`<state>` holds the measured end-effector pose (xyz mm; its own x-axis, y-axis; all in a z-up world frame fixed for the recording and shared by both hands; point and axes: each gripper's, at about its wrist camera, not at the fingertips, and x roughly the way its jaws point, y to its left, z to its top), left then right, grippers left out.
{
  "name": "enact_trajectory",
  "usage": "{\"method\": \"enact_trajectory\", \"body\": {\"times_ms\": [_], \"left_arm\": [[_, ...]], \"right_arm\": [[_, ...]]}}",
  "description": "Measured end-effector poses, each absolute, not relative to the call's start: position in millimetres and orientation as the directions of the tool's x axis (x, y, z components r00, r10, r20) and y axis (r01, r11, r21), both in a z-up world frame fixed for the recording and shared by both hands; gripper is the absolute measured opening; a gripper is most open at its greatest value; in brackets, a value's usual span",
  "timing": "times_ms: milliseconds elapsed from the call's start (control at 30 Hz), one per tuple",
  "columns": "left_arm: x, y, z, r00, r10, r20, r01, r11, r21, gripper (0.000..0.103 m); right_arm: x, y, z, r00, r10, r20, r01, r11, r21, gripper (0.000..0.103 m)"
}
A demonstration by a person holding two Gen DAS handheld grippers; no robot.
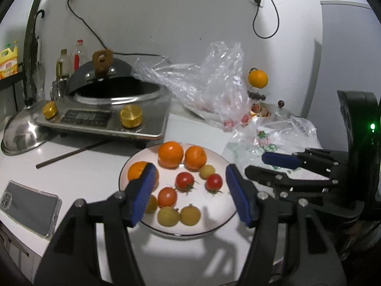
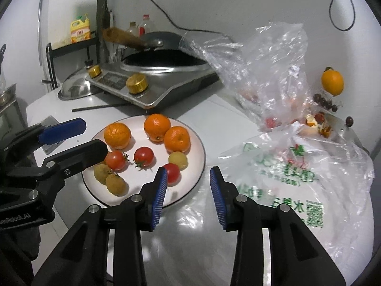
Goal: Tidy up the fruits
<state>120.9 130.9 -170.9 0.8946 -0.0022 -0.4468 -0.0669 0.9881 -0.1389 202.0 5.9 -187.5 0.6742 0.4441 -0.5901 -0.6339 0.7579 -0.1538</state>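
A white plate (image 1: 215, 224) (image 2: 202, 153) on the white counter holds three oranges (image 1: 170, 154) (image 2: 157, 127), three red tomatoes (image 1: 184, 181) (image 2: 143, 156) and several small yellow-brown fruits (image 1: 190, 215) (image 2: 116, 184). My left gripper (image 1: 188, 166) (image 2: 94, 135) hovers open over the near side of the plate with nothing between its fingers. My right gripper (image 2: 188, 169) (image 1: 256, 165) is open too and holds nothing. It is above the plate's right edge, and its left pad (image 2: 159, 195) partly covers one tomato (image 2: 172, 172).
An induction cooker (image 1: 104, 116) with a wok stands behind the plate, a steel lid (image 1: 22, 133) to its left. A chopstick (image 1: 71, 153) and a phone (image 1: 29, 208) lie on the left. Crumpled plastic bags (image 2: 297, 166) and a lone orange (image 2: 332, 82) are on the right.
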Motion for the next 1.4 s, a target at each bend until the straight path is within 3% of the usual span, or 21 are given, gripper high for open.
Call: {"method": "enact_trajectory", "body": {"times_ms": [267, 433, 1333, 1400], "left_arm": [[107.0, 107.5, -145.4, 0.916, 0.016, -0.402, -0.064, 0.992, -0.106, 0.07], [98.5, 88.7, -127.5, 0.928, 0.016, -0.372, -0.049, 0.995, -0.081, 0.071], [65.0, -5.6, -33.5, 0.978, -0.034, -0.208, 0.034, 0.999, -0.004, 0.072], [61.9, -8.5, -24.9, 0.981, -0.035, -0.19, 0.036, 0.999, 0.001, 0.079]], "right_arm": [[187.0, -24.8, -165.0, 0.707, 0.449, -0.546, -0.609, 0.779, -0.149, 0.04], [173.8, -43.6, -146.9, 0.733, 0.453, -0.508, -0.593, 0.791, -0.151, 0.048], [110.0, -145.0, -47.5, 0.854, 0.442, -0.273, -0.495, 0.852, -0.168, 0.049], [103.7, -149.4, -40.8, 0.861, 0.44, -0.256, -0.489, 0.855, -0.173, 0.049]]}}
